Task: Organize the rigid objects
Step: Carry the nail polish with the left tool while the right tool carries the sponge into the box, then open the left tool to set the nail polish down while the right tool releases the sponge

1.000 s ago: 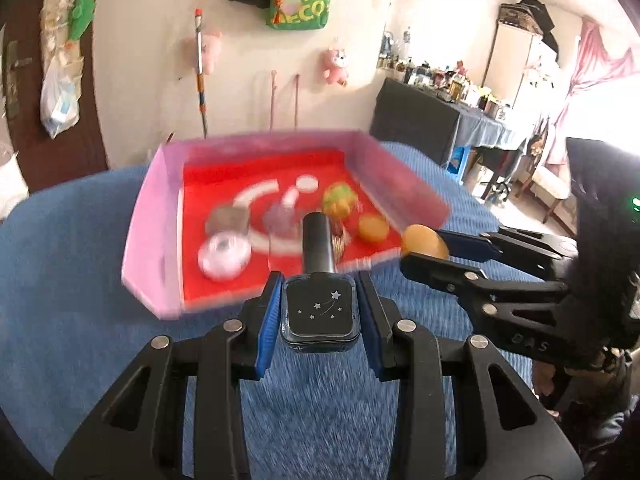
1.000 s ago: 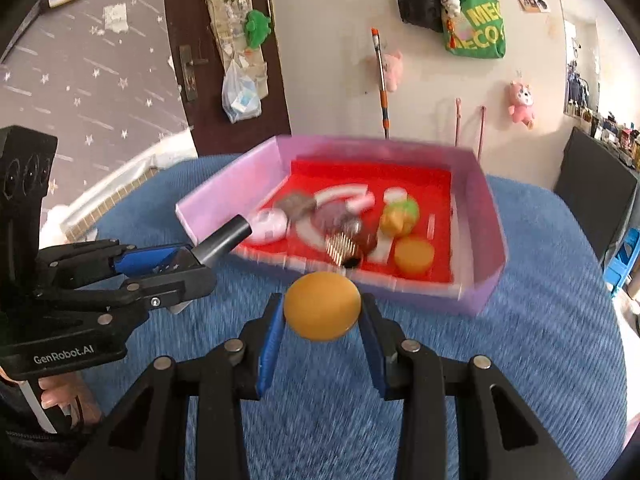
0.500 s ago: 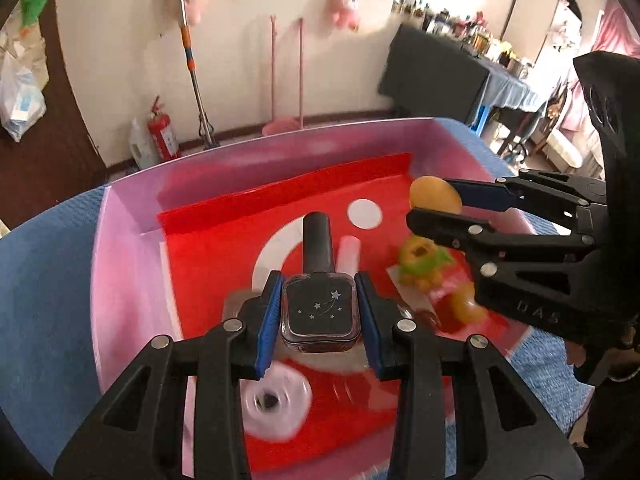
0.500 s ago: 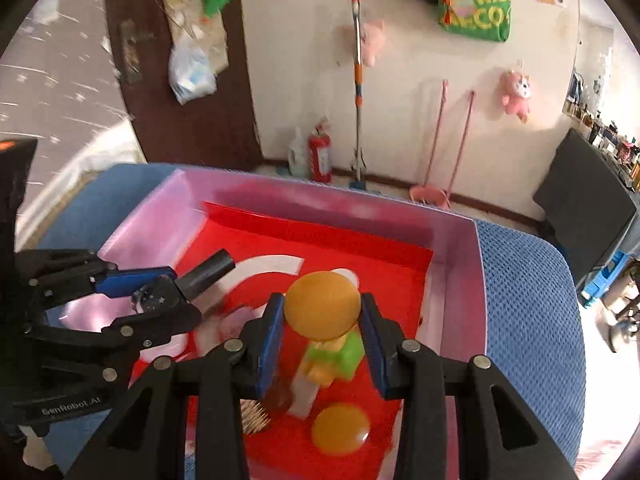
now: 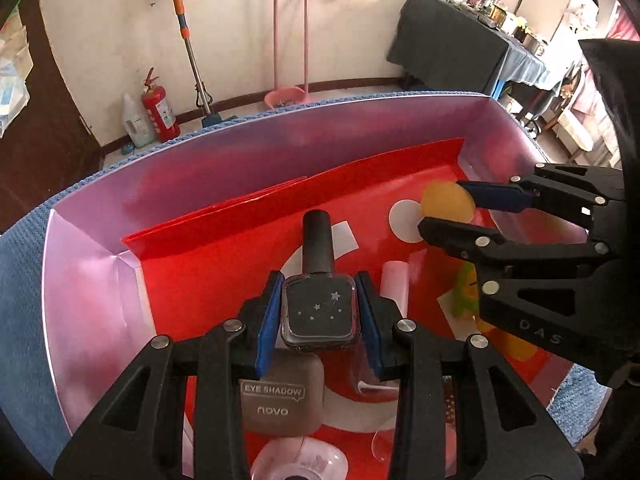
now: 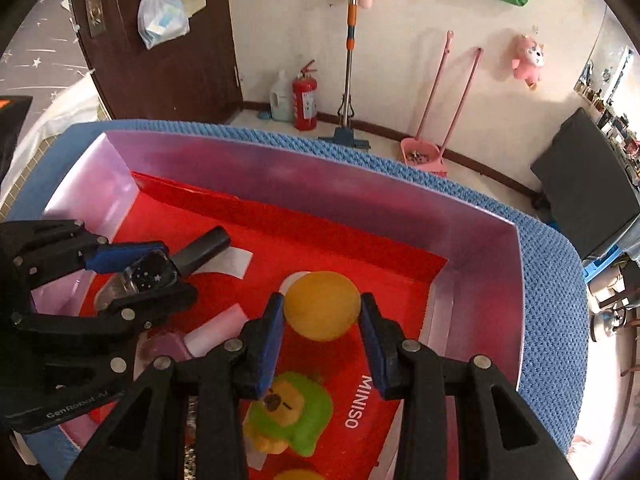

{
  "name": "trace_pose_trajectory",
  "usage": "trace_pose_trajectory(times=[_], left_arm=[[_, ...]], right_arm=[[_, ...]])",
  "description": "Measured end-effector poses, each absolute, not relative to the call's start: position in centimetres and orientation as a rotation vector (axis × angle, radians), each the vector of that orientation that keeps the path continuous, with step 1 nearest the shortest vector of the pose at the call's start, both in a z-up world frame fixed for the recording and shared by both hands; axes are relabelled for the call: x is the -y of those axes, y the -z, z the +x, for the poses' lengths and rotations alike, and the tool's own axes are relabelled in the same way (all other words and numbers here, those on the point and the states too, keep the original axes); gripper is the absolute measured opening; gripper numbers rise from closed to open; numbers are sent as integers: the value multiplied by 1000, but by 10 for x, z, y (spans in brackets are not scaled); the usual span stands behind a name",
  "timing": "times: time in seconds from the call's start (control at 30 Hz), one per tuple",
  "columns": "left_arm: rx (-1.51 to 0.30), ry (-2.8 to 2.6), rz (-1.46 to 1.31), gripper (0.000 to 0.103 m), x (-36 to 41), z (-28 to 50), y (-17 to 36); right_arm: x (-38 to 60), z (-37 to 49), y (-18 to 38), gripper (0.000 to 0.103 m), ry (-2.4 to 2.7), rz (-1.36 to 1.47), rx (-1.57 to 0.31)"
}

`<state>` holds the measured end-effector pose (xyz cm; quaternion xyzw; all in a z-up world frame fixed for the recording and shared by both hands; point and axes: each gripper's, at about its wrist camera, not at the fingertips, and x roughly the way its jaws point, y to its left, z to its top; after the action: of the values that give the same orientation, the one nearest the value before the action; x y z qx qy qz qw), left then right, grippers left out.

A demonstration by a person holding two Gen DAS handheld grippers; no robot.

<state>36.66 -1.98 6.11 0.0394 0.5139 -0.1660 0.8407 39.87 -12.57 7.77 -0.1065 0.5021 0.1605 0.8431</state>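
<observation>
Left gripper (image 5: 318, 316) clamped nail polish bottle (image 5: 319, 300); right gripper (image 6: 322, 334) clamped yellow ball (image 6: 322, 306). Both over pink box (image 6: 480, 280). Advice: lower onto bare red lining before releasing.

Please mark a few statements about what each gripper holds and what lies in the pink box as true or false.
1. The left gripper holds a dark nail polish bottle. True.
2. The right gripper has empty jaws. False: they grip an orange ball.
3. Both grippers are above the pink box. True.
4. The green toy lies on the blue cloth outside the box. False: it lies inside, on the red liner.
5. An eye shadow case lies in the box. True.
</observation>
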Motion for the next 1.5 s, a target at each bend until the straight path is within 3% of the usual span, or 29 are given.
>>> trace_pose_trajectory(times=[0.9, 1.0, 1.1, 1.3, 1.43, 1.5], left_arm=[[-1094, 311, 95, 34, 20, 378, -57], [-1075, 317, 84, 38, 19, 378, -61], [-1053, 310, 80, 54, 17, 377, -66], [-1024, 304, 76, 54, 16, 372, -77], [-994, 303, 82, 55, 15, 361, -85], [-980, 301, 89, 60, 15, 356, -90]], right_arm=[[125, 409, -62, 40, -319, -230, -1108], [125, 409, -62, 41, -321, -229, -1109], [125, 408, -62, 42, -324, -225, -1110], [125, 406, -66, 44, -323, -222, -1098], [126, 398, -74, 51, -313, -218, -1071], [125, 394, -81, 51, -314, -218, -1059]])
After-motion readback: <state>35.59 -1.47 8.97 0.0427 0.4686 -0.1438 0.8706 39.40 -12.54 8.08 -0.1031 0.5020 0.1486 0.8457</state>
